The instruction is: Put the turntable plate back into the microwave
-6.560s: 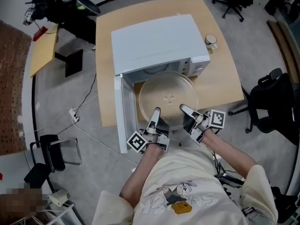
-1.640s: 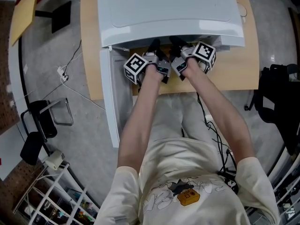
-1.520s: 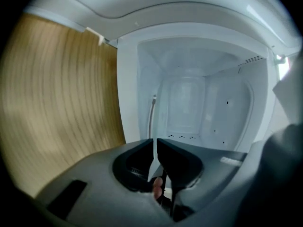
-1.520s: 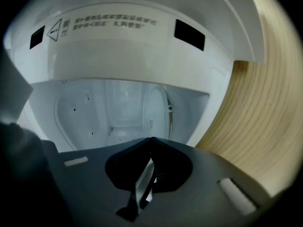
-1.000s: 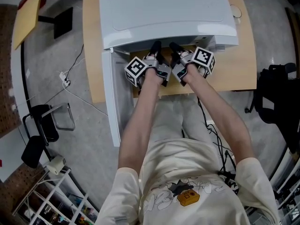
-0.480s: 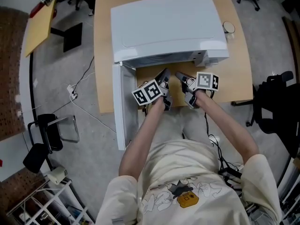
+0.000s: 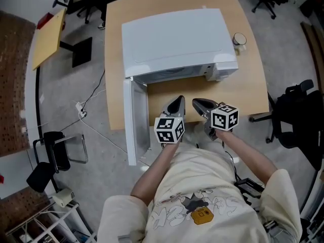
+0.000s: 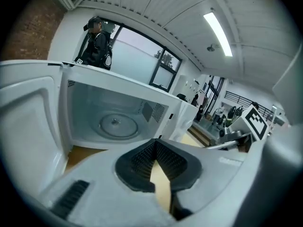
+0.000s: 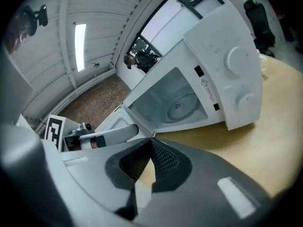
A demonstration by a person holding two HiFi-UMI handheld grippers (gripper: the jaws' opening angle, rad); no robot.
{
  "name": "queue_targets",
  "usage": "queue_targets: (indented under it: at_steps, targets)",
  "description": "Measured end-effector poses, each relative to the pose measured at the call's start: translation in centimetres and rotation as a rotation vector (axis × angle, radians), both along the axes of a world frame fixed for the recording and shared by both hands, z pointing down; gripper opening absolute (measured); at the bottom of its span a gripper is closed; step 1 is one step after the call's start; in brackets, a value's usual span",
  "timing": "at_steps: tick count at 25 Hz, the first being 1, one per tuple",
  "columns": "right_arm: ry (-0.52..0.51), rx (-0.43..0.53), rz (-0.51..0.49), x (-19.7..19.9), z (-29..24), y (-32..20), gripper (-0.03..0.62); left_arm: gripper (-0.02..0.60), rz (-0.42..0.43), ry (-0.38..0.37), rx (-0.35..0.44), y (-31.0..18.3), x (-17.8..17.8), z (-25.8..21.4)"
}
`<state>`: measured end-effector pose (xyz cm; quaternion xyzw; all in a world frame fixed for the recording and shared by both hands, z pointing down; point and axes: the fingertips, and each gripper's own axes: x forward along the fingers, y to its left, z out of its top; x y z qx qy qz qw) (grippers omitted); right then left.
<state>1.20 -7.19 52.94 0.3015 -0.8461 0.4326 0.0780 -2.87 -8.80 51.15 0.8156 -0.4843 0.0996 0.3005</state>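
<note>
The white microwave [image 7: 174, 37] stands on the wooden table [image 7: 248, 87] with its door [image 7: 135, 120] swung open to the left. The glass turntable plate [image 8: 116, 125] lies flat on the cavity floor; it also shows in the right gripper view, plate [image 9: 182, 105]. In the head view the microwave's top hides the plate. My left gripper [image 7: 179, 101] and right gripper [image 7: 196, 103] hover side by side over the table's front edge, a short way out from the cavity. Both are shut with nothing between the pads, as the left gripper [image 8: 155, 143] and right gripper [image 9: 151, 141] show close up.
A cup [image 7: 239, 39] sits on the table right of the microwave. The open door juts past the table's front edge at my left. An office chair [image 7: 298, 115] stands to the right, and cables lie on the floor at the left.
Both grippers have drawn back out of the microwave cavity toward the person and risen, rolling as they came. The plate that they carried earlier stays inside.
</note>
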Motion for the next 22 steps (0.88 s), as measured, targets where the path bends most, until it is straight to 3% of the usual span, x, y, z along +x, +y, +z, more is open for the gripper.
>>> queue_targets:
  at_steps: [4,9,22]
  targets:
    - [0.076,0.067,0.039,0.7,-0.3,-0.5,0.005,-0.002,0.035,0.036,-0.002,1.1,1.2,0.0]
    - [0.093,0.102,0.028,0.3,-1.5,0.0,0.006,0.0,0.068,0.052,-0.004,1.8,2.4,-0.5]
    - [0.073,0.06,0.036,-0.2,-1.4,0.2,0.005,-0.001,0.058,0.056,-0.042,1.5,2.3,0.0]
